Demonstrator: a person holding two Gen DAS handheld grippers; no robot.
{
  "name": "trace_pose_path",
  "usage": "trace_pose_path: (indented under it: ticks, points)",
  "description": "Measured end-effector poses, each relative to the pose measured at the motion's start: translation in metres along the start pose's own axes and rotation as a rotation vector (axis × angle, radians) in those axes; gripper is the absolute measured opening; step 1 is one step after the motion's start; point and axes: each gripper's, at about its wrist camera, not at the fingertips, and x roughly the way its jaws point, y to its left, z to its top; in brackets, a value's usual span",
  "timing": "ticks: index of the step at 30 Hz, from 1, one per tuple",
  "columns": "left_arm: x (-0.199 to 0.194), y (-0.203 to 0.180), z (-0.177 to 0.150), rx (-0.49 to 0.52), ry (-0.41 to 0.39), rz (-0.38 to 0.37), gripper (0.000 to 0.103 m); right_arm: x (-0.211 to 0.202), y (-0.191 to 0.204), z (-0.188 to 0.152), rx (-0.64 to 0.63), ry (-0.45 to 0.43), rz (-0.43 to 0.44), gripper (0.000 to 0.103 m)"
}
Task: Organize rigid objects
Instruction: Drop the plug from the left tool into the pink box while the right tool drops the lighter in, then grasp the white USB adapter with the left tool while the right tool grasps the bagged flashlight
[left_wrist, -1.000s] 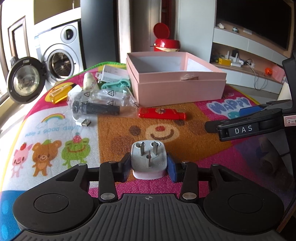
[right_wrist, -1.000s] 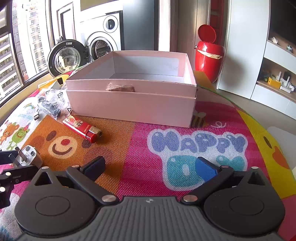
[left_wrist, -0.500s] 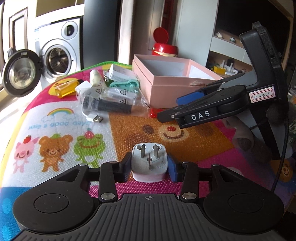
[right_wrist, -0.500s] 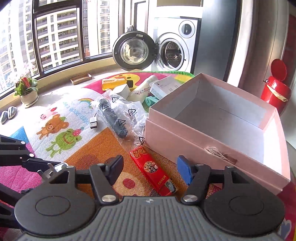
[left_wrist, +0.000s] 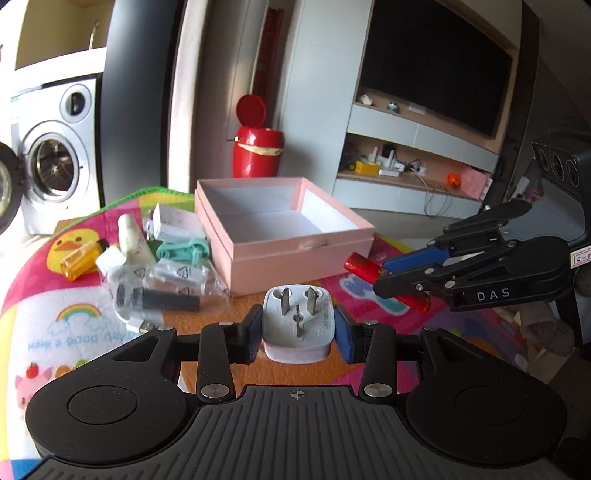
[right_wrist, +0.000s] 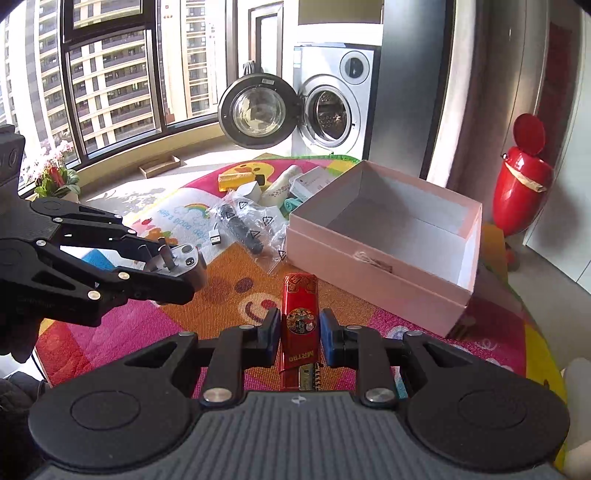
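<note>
My left gripper (left_wrist: 298, 332) is shut on a white plug adapter (left_wrist: 295, 310), prongs facing forward, held above the play mat. From the right wrist view the same adapter (right_wrist: 184, 254) sits between the left gripper's (right_wrist: 173, 266) black fingers at the left. My right gripper (right_wrist: 299, 328) is shut on a red lighter (right_wrist: 300, 295), which stands up between its pads, clear of the mat. In the left wrist view the lighter (left_wrist: 360, 265) sticks out of the right gripper (left_wrist: 382, 277) at the right. An open pink box (left_wrist: 295, 254) with nothing visible inside lies beyond both grippers; its near wall (right_wrist: 369, 280) is close to the lighter.
Left of the box lies a pile: a bagged black cylinder (left_wrist: 159, 297), a USB dongle (left_wrist: 142, 326), a mint clip (left_wrist: 181, 251), a cream tube (left_wrist: 131, 240), a yellow bottle (left_wrist: 79, 260) and a white carton (left_wrist: 173, 221). A red bin (left_wrist: 256, 151) and a washing machine (right_wrist: 332, 114) stand behind.
My right gripper closed on the red lighter and lifted it off the mat. Both grippers rose and tilted up. The left one still holds the adapter.
</note>
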Motion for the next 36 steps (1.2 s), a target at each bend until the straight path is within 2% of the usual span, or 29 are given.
trace_pose_path:
  ticks: [3,5,6,7,9,11,14,19,22,25,30,36]
  points:
    - [0.011,-0.001,0.070,0.034,-0.143,-0.004,0.045,-0.024,-0.026,0.037,0.040,-0.104,-0.059,0.022]
    - [0.034,0.007,0.114,-0.018,-0.188,-0.022,0.045,-0.030,-0.047,0.067,0.073,-0.198,-0.122,0.023]
    - [0.048,0.012,0.130,-0.038,-0.183,-0.025,0.044,-0.029,-0.056,0.079,0.081,-0.230,-0.143,0.024]
    - [0.065,0.016,0.142,-0.049,-0.172,-0.017,0.044,-0.026,-0.066,0.089,0.090,-0.259,-0.161,0.029]
    - [0.091,0.023,0.151,-0.069,-0.144,0.026,0.043,-0.019,-0.081,0.100,0.124,-0.276,-0.202,0.059]
    - [0.108,0.032,0.144,-0.085,-0.104,0.032,0.043,-0.013,-0.088,0.096,0.157,-0.283,-0.238,0.060]
    - [0.111,0.051,0.118,-0.120,-0.073,0.041,0.043,-0.009,-0.089,0.070,0.183,-0.263,-0.223,0.060]
    - [0.106,0.097,0.069,-0.192,0.012,0.162,0.043,0.019,-0.062,0.008,0.128,-0.170,-0.235,0.065]
    - [0.110,0.127,0.046,-0.262,0.073,0.182,0.043,0.041,-0.038,-0.022,0.112,-0.099,-0.210,0.065]
    - [0.114,0.145,0.030,-0.287,0.104,0.187,0.042,0.055,-0.022,-0.034,0.114,-0.064,-0.161,0.065]
    - [0.121,0.155,0.009,-0.325,0.163,0.145,0.034,0.069,-0.003,-0.030,0.118,-0.038,-0.091,0.065]
    - [0.083,0.139,-0.018,-0.343,0.167,0.034,0.032,0.079,0.020,-0.019,0.019,-0.027,-0.032,0.067]
